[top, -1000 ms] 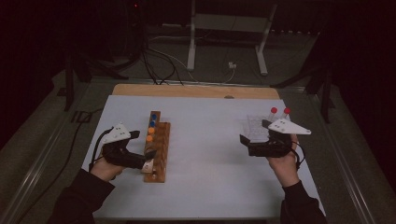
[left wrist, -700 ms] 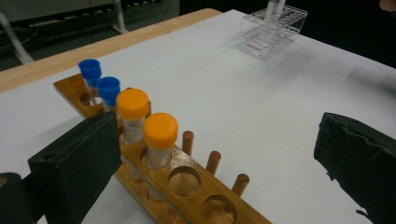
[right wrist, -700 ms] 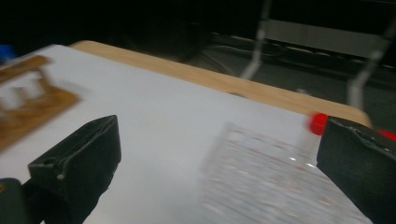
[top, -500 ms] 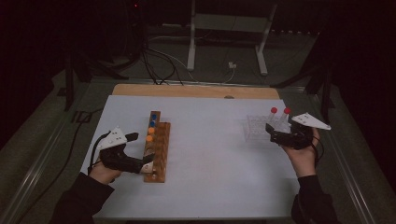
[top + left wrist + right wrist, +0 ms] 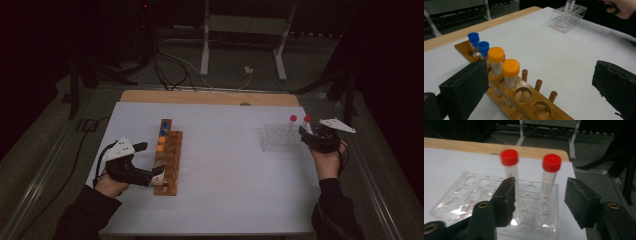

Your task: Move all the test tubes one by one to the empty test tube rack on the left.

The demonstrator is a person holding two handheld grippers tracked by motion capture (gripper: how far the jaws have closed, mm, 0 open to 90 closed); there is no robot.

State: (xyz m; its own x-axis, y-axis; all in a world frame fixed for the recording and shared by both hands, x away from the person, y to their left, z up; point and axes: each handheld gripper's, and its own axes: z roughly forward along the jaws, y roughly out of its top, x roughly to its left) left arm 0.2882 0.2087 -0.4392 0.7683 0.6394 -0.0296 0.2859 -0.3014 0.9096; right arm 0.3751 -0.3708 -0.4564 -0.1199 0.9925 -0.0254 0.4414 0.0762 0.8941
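A wooden rack [image 5: 172, 165] [image 5: 529, 100] holds two blue-capped tubes [image 5: 479, 46] and two orange-capped tubes [image 5: 504, 66]. My left gripper [image 5: 156, 172] [image 5: 540, 75] stands open at the rack's near end, its jaws wide to either side of the row. At the right, a clear plastic rack [image 5: 277, 137] [image 5: 476, 195] carries two red-capped tubes. My right gripper [image 5: 303, 134] [image 5: 540, 195] is at this rack's right end. Its jaws have just been closing, and the right red tube [image 5: 551, 173] stands between them untouched. The left red tube [image 5: 510, 167] rises just behind the left jaw.
Both racks stand on a white table top [image 5: 235, 175] with a wooden strip [image 5: 210, 97] along its far edge. Several empty holes [image 5: 523, 94] remain in the wooden rack. A metal stand [image 5: 245, 30] and cables lie on the floor beyond the table.
My right gripper has moved right and away to the clear rack's end, and its jaws have narrowed around a red tube. The left gripper has stayed by the wooden rack.
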